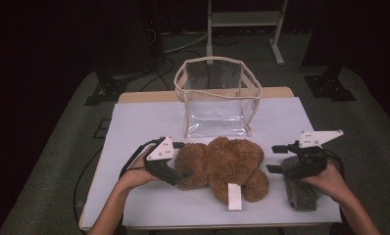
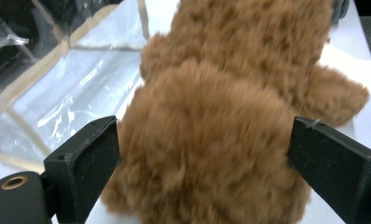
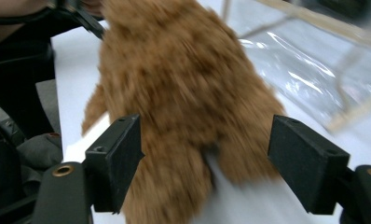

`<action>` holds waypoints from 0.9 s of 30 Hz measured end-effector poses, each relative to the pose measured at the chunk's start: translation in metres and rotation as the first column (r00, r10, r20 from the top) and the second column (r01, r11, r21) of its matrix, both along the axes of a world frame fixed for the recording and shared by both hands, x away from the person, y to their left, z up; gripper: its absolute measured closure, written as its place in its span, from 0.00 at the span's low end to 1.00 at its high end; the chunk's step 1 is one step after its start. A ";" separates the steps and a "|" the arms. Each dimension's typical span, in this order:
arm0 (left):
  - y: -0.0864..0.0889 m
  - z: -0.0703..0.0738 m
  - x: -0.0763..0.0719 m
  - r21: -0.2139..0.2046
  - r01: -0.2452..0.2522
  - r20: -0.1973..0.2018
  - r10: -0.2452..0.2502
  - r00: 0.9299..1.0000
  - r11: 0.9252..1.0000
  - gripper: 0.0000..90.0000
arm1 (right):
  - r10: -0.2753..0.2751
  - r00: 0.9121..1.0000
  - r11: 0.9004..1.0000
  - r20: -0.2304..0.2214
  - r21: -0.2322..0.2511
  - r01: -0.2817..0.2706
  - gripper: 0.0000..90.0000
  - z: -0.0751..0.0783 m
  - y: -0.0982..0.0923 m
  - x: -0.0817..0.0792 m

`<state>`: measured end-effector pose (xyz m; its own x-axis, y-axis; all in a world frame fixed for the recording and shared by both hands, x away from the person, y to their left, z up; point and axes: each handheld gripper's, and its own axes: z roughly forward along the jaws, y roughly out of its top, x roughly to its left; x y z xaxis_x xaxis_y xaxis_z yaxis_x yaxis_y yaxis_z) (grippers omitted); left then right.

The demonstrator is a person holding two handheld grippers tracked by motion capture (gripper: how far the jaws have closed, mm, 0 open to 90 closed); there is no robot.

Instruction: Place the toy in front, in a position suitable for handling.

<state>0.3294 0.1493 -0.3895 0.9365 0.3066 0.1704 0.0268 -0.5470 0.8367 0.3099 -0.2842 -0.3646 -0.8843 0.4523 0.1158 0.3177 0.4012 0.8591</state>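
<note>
Teddy bear (image 1: 222, 166) is laid on the white table (image 1: 134, 122) with its long axis across, just before the clear bag (image 1: 216, 95); the left gripper (image 1: 176, 161) is set at its head end, jaws wide about the fur, not pressing; the right gripper (image 1: 277, 157) is held apart, spread and empty; the bear's face is hidden; fur is blurred in both gripper views.

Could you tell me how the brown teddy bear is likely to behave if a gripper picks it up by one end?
The teddy bear looks plush and thick-furred, so it would probably squash under the pads and droop. It seems light for its bulk. Lying sprawled flat, it is unlikely to roll.
</note>
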 end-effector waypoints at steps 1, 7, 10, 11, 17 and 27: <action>0.003 -0.003 0.001 -0.001 -0.002 -0.008 0.002 1.000 1.000 0.09 | 0.017 1.000 1.000 0.007 -0.002 -0.017 0.27 0.001 0.007 0.003; 0.014 -0.019 0.004 0.004 0.004 -0.051 -0.004 0.999 1.000 0.09 | 0.111 0.994 0.993 0.017 -0.035 -0.111 0.25 0.004 0.041 0.014; 0.014 -0.026 0.007 0.002 0.009 -0.079 -0.008 0.997 1.000 0.06 | 0.123 0.992 0.991 0.019 -0.047 -0.122 0.23 0.003 0.049 0.017; 0.012 -0.029 0.009 0.001 0.012 -0.085 -0.012 0.996 1.000 0.06 | 0.127 0.992 0.991 0.021 -0.050 -0.126 0.21 0.002 0.052 0.019; 0.006 -0.034 0.009 -0.020 0.027 -0.107 -0.029 0.994 0.999 0.23 | 0.104 0.993 0.992 0.053 -0.081 -0.099 0.25 -0.008 0.067 0.020; -0.013 0.000 0.000 -0.057 0.041 -0.057 -0.044 0.997 0.998 0.38 | 0.064 0.996 0.996 0.065 -0.065 -0.060 0.44 0.009 0.049 0.011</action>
